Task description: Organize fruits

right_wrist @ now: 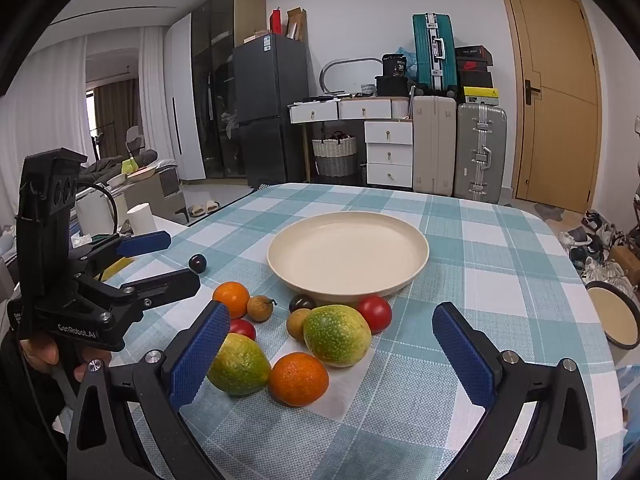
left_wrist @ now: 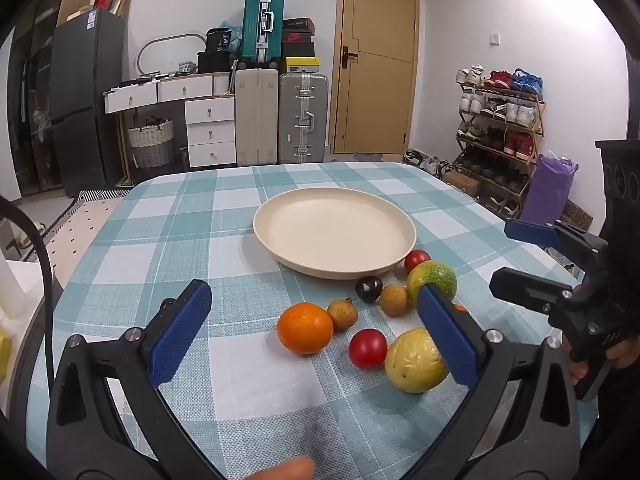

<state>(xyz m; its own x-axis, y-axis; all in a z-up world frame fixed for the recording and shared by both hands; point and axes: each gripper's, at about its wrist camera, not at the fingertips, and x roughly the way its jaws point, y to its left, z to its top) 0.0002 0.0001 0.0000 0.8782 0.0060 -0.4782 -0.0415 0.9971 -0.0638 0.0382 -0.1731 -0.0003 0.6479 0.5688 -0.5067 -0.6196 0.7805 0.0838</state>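
The fruits lie loose on the checked tablecloth (right_wrist: pixel 500 248), bunched in the lower middle of both views just in front of the cream plate (right_wrist: pixel 348 254), which holds nothing yet. In the right wrist view, the near orange (right_wrist: pixel 298 378) sits lowest, flanked by two green-yellow fruits (right_wrist: pixel 336 334) and (right_wrist: pixel 238 364). Behind them are a tomato (right_wrist: pixel 374 312) touching or nearly touching the plate's rim, a second tomato (right_wrist: pixel 242 328), two small brown fruits (right_wrist: pixel 260 308) and (right_wrist: pixel 298 322), a dark plum (right_wrist: pixel 302 302), and a second orange (right_wrist: pixel 231 298). Another plum (right_wrist: pixel 198 263) sits apart at middle left.

The right gripper (right_wrist: pixel 332 354) hangs wide open above the cluster, holding nothing. The left gripper (left_wrist: pixel 316 332) is also spread wide and empty, with an orange (left_wrist: pixel 305 328) roughly between its fingers.

The pile is tight, so my worry is that a finger coming down on one fruit nudges its neighbours; round fruit on cloth would roll, possibly toward the table edge. The tomatoes would likely bruise under a hard squeeze. Both grippers face the same cluster, so they may collide if they close in together.
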